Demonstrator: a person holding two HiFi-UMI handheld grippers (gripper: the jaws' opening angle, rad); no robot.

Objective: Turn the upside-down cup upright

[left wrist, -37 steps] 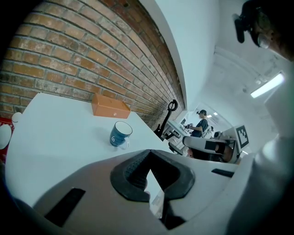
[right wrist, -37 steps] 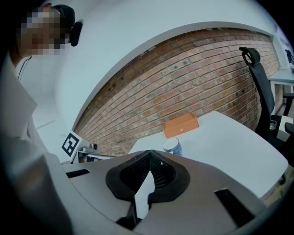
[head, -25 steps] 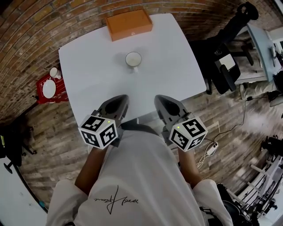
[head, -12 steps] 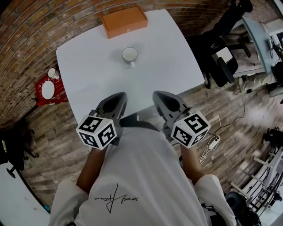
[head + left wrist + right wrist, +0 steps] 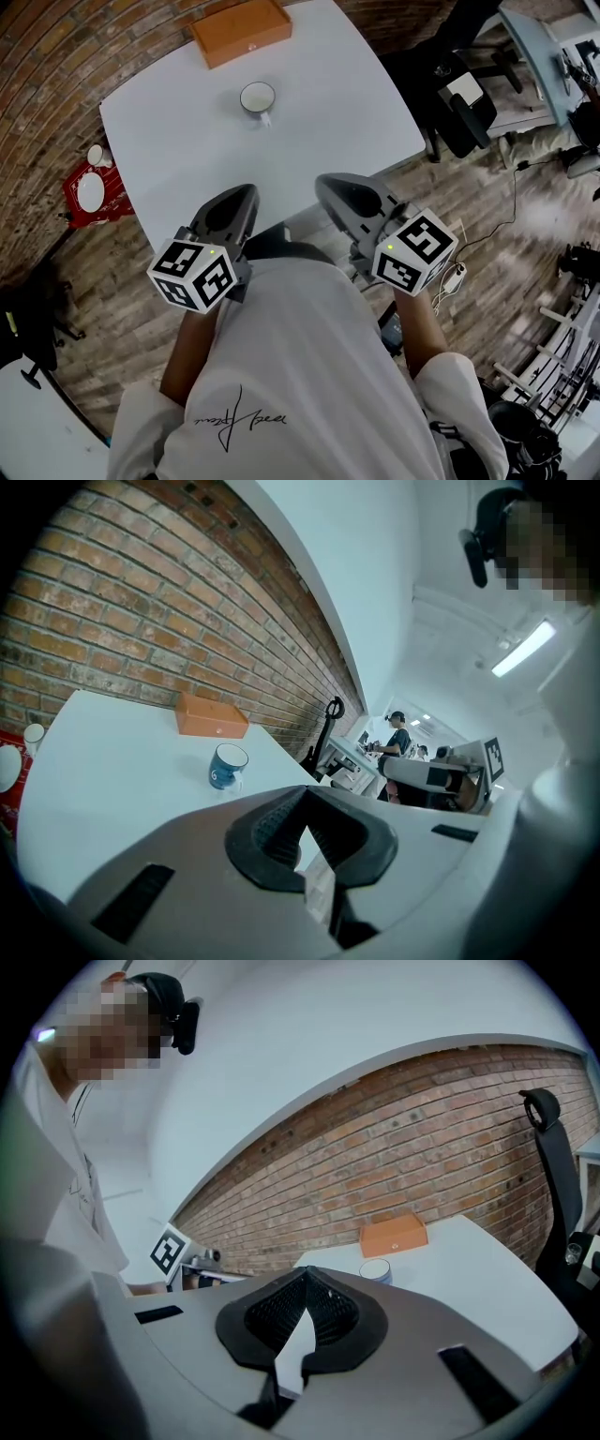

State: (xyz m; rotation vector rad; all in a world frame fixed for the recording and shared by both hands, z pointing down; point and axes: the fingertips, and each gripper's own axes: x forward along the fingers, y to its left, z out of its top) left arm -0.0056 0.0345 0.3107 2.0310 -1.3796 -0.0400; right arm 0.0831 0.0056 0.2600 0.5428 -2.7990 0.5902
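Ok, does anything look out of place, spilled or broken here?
Nothing stands out. The cup sits mouth-up, as far as I can tell, on the white table near the orange box, nothing spilled. The left tongs and right tongs are shut, empty, well short of it.

The blue cup with a white inside stands right way up, its open mouth facing up, on the white table, near the orange box, its little handle pointing away from the box.
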